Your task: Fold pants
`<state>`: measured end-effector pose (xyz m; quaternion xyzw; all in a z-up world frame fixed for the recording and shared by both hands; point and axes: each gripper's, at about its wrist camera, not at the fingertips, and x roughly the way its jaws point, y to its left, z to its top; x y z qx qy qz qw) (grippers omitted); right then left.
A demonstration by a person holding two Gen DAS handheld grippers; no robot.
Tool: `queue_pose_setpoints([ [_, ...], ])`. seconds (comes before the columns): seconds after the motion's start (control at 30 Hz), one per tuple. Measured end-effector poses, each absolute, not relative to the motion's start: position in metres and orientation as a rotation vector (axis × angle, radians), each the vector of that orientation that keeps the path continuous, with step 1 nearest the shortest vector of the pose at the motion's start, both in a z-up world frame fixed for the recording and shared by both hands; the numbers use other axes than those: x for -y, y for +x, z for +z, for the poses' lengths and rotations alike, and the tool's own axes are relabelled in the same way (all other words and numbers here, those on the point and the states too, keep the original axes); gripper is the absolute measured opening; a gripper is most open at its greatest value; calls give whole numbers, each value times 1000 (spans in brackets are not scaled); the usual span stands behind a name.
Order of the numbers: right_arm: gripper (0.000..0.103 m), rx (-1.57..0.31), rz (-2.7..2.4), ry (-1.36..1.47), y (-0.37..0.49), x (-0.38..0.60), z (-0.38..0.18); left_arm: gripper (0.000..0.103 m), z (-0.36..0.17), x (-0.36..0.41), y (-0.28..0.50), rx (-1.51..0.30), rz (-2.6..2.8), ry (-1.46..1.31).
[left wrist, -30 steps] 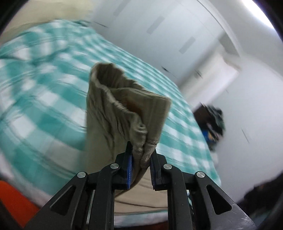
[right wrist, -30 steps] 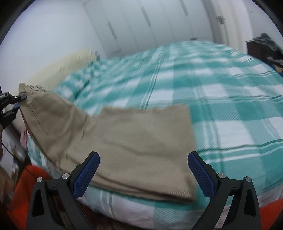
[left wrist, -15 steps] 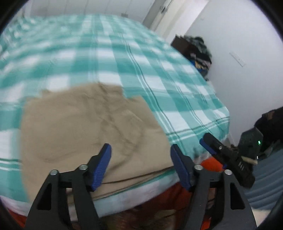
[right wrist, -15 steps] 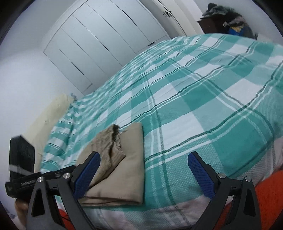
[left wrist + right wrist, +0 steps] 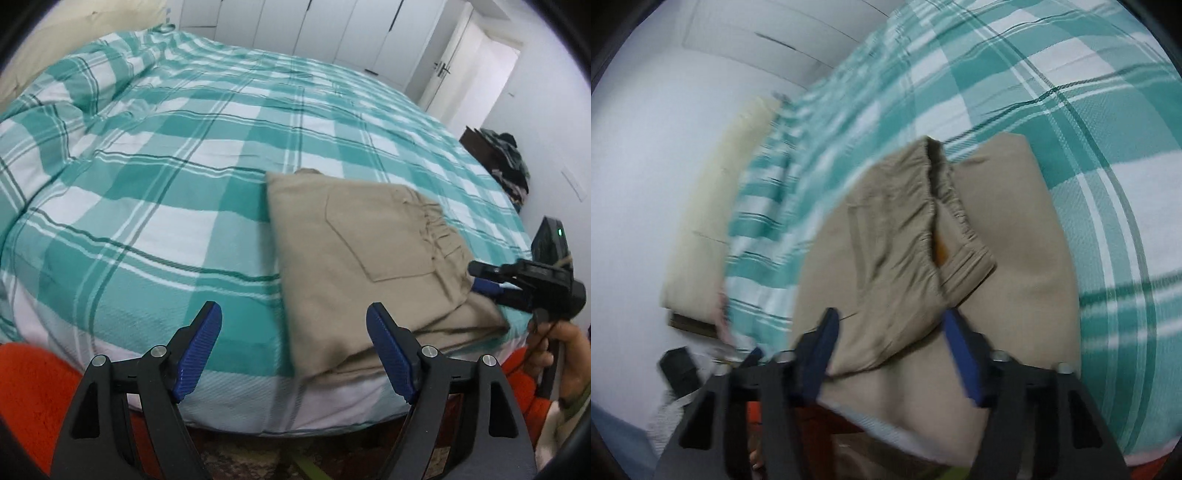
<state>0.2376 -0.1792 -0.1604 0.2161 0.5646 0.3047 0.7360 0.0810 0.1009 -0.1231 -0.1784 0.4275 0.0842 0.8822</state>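
1. Tan pants (image 5: 373, 258) lay folded at the near edge of the green-checked bed (image 5: 184, 177).
2. Left gripper (image 5: 295, 354) stood wide, jaws opening, nothing between them, beside the pants.
3. Right gripper (image 5: 890, 354) was closing around the elastic waistband (image 5: 923, 206) corner; pad contact unclear through blur.

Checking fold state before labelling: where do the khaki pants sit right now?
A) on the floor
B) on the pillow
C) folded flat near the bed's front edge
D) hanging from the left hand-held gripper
C: the khaki pants lie folded on the checked bedspread near its front edge, and nothing sits between the fingers of the left hand-held gripper.
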Motion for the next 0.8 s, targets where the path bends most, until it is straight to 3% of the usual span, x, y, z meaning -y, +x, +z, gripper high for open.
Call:
queue_pose_setpoints([
  [0.07,24,-1241,613,389,242,172,-160,82,-119,-97,80,-859,171,-358],
  [0.13,14,-1165,604,311,237,166,-142,82,-109,-89,77,-797,147,-333],
  [0.27,13,-1014,649,199,231,158,-105,82,-113,-64,94,-804,74,-241],
  [0.37,13,-1069,589,159,242,158,-130,82,-132,-46,111,-872,38,-173],
  [0.47,19,-1142,566,304,250,175,-158,82,-139,-38,110,-881,20,-141],
  [0.5,29,-1140,565,364,249,183,-158,82,-138,-38,109,-878,14,-140],
  [0.53,51,-1141,562,407,247,190,-156,82,-138,-38,109,-875,10,-140],
  [0.6,71,-1159,580,462,244,197,-154,82,-138,-41,109,-874,6,-153],
  [0.8,71,-1280,607,513,254,183,-170,82,-138,-47,109,-867,21,-182],
])
